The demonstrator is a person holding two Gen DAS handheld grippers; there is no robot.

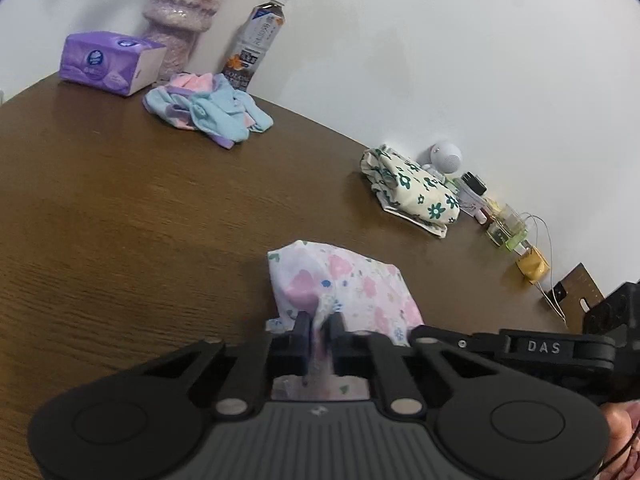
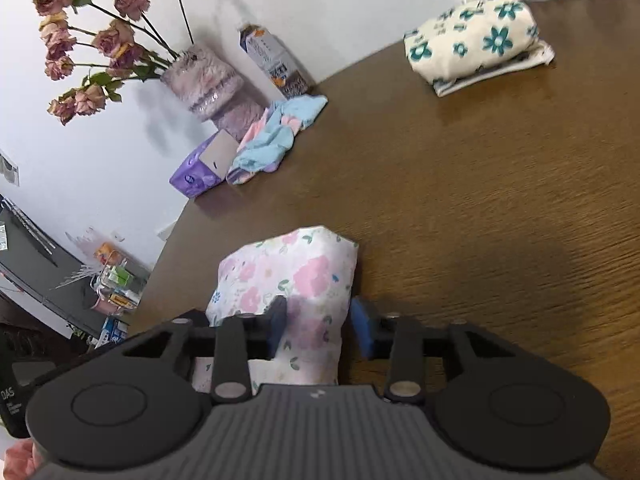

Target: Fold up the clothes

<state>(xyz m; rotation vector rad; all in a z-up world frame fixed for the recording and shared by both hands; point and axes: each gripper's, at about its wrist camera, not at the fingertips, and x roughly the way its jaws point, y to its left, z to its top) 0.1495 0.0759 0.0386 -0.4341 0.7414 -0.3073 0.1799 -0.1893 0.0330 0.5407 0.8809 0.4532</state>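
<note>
The left hand-held gripper (image 1: 319, 316) is clamped on the white pink-flowered cotton garment (image 1: 360, 284); the right hand-held gripper (image 2: 320, 312) stands apart around it. Both sit well before the cream teal-flowered folded cloth (image 1: 412, 192) on the brown wooden surface (image 1: 140, 220); the right should close before lifting evenly

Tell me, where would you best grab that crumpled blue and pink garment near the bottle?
Probably by a loose blue flap at the near edge of the crumpled garment, coming from the open table side. The tissue box, vase and bottle crowd it from behind.
</note>
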